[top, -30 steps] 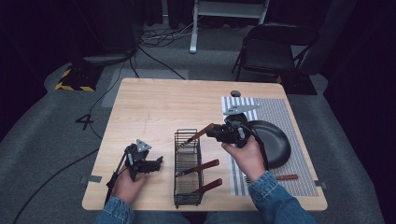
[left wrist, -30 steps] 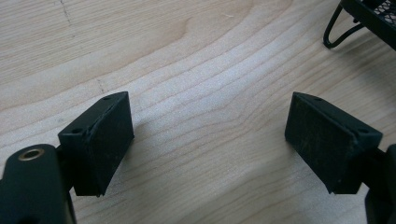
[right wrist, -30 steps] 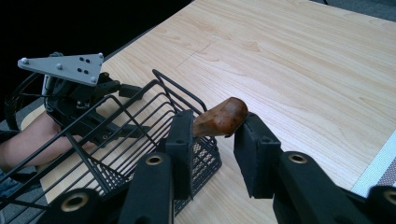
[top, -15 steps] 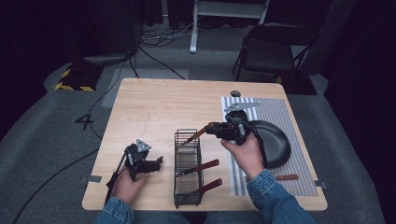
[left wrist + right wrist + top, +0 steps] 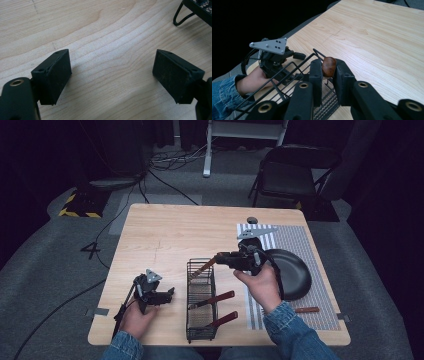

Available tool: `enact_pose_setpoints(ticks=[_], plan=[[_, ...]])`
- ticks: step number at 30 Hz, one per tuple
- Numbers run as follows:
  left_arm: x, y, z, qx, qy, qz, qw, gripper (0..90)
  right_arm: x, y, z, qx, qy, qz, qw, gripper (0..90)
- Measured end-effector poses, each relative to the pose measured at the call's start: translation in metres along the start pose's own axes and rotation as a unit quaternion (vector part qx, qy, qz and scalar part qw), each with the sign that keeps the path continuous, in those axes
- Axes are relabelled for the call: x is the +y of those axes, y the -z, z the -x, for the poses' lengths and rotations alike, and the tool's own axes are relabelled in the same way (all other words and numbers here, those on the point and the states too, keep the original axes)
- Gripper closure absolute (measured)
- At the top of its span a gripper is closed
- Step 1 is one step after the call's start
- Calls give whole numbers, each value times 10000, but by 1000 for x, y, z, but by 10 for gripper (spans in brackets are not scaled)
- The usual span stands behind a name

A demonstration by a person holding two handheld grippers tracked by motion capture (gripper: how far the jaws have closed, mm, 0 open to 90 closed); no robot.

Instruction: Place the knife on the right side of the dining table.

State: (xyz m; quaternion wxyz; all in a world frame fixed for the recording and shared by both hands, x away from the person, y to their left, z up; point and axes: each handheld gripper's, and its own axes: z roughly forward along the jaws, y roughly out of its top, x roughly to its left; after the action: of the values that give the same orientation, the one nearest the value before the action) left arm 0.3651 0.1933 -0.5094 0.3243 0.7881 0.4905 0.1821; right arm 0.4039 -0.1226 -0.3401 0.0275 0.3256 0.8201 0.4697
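Gripping: right gripper [image 5: 328, 68] has its jaws clamped on the brown wooden handle [image 5: 329, 66] of a utensil, and they've just been closing down onto it, handle end poking up between the pads
Handle spot: in the high view the handle [image 5: 204, 267] leans out of the far end of the wire rack [image 5: 201, 320], tilted up toward the right gripper [image 5: 222, 256]
Rack: black wire basket sitting near the front-middle of the table [image 5: 170, 230], long side running away from the person
Other stuff in rack: two more wooden-handled utensils [image 5: 219, 297] lying in it, handles sticking out over the right side
Left gripper: jaws wide apart, nothing between them, just bare wood under the pads [image 5: 58, 75]; in the high view the left gripper [image 5: 169, 292] sits low at the table's front left, just beside the rack but not touching
Rack foot: a bent wire leg [image 5: 181, 15] shows at the top right of the left gripper view
Right side: dark pan [image 5: 292, 270] on a striped mat [image 5: 300, 237], plus another utensil [image 5: 306, 309] lying on the mat near the front edge
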Motion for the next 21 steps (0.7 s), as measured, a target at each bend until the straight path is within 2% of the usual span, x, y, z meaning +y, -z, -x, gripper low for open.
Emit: enact_pose_setpoints(ticks=[8,16,21], plan=[[0,0,0,-3,-5,2,10000,156,7,6,-1,0,47,49,10000,800],[1,-1,0,2,-4,6,10000,156,21,24,-4,-34,78,131,9999,802],[1,-1,0,6,6,11,10000,157,30,36,-3,35,34,146,9999,802]])
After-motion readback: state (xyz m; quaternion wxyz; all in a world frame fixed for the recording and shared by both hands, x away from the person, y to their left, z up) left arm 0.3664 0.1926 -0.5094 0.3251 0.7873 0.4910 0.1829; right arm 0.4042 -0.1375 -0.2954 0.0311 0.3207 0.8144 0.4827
